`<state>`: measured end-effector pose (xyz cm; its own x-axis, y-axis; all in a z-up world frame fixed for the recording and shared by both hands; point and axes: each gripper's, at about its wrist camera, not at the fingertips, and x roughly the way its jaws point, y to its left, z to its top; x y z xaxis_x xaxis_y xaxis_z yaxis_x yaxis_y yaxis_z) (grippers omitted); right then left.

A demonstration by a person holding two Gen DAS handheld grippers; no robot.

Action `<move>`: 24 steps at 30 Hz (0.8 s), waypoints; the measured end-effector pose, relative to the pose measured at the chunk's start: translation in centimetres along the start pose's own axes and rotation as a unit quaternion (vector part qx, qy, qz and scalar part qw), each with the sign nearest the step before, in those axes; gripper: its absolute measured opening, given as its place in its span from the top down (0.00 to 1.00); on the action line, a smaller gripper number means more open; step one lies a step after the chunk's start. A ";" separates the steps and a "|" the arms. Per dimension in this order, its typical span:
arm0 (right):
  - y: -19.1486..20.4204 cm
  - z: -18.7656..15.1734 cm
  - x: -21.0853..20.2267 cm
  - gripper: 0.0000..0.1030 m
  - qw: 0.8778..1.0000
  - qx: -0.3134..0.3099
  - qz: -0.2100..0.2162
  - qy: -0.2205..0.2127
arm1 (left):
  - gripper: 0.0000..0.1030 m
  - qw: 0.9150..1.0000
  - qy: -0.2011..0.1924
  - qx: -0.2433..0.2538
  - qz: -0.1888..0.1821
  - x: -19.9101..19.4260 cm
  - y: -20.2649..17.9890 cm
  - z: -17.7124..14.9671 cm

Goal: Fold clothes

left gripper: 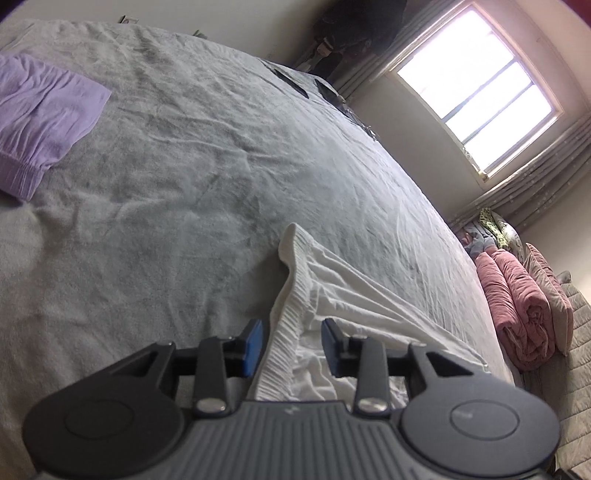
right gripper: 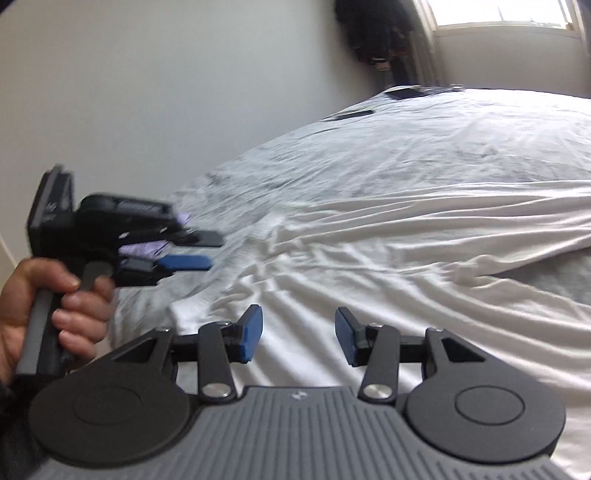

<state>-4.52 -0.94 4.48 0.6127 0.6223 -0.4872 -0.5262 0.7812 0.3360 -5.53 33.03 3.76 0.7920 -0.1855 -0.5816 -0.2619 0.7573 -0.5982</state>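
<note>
A white garment [left gripper: 332, 295] lies crumpled on the grey bed sheet [left gripper: 184, 166], its ribbed hem running toward me. My left gripper [left gripper: 294, 345] is open, and the hem lies between its blue pads without being pinched. In the right wrist view the white garment [right gripper: 369, 258] spreads wide across the bed. My right gripper [right gripper: 299, 339] hovers open just over it, nothing clamped. The left gripper [right gripper: 212, 251] also shows there, at the left, in a person's hand [right gripper: 70, 306]. A folded purple garment [left gripper: 44, 110] rests at the far left of the bed.
Rolled pink bedding [left gripper: 517, 314] and pillows sit beside the bed on the right. Flat dark objects [left gripper: 291, 83] lie at the bed's far end. A bright window [left gripper: 476, 88] with curtains is behind, and dark clothes [right gripper: 376, 33] hang in the corner. A wall borders the bed's left side.
</note>
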 end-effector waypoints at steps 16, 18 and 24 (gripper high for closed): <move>-5.6 2.7 3.9 0.89 0.995 -0.044 -0.034 0.078 | 0.67 0.990 0.011 0.105 0.093 4.2 -3.4 -0.4; -5.7 2.8 3.6 0.97 0.995 -0.048 -0.051 0.068 | 0.71 0.990 0.017 0.096 0.100 4.3 -2.9 -0.3; -7.5 3.3 2.0 0.97 0.997 -0.015 -0.071 0.030 | 0.71 0.989 0.016 0.100 0.105 4.3 -3.1 -0.3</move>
<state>2.59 -5.43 3.64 0.6462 0.4999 -0.5766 -0.4535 0.8592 0.2367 -1.44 29.72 2.98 0.7131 -0.0285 -0.7005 -0.3018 0.8894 -0.3433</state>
